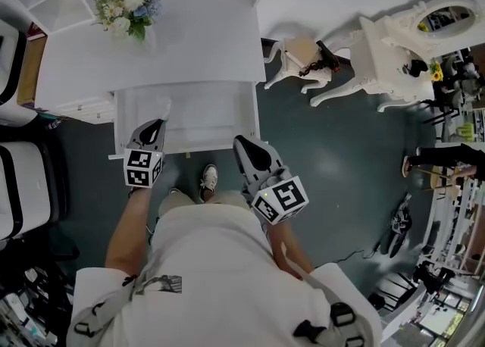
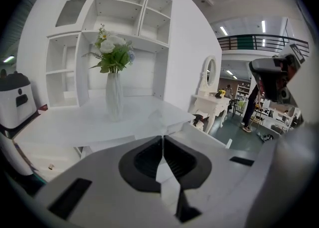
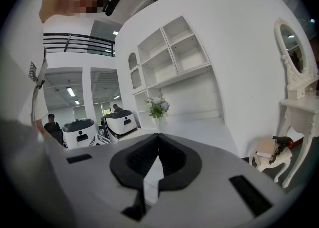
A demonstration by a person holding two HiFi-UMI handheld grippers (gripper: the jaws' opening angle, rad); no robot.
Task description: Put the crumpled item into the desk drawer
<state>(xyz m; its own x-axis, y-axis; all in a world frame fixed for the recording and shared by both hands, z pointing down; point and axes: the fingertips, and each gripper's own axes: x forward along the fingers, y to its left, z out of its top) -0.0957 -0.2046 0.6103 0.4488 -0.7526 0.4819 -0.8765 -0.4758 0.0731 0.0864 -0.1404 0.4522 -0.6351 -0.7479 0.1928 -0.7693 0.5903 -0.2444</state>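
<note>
While desk drawer stands open, left gripper, right gripper at its front edge, fingers closed, empty; crumpled item seemingly inside; next: likely push drawer shut.

Head overhead; 2 views toward desk

A white desk and its white drawer stand against a dark teal floor. The bouquet shows white and pale blue blooms over green leaves. The grey left gripper and right gripper carry black fingers and black-and-white square-patterned marker cubes.
</note>
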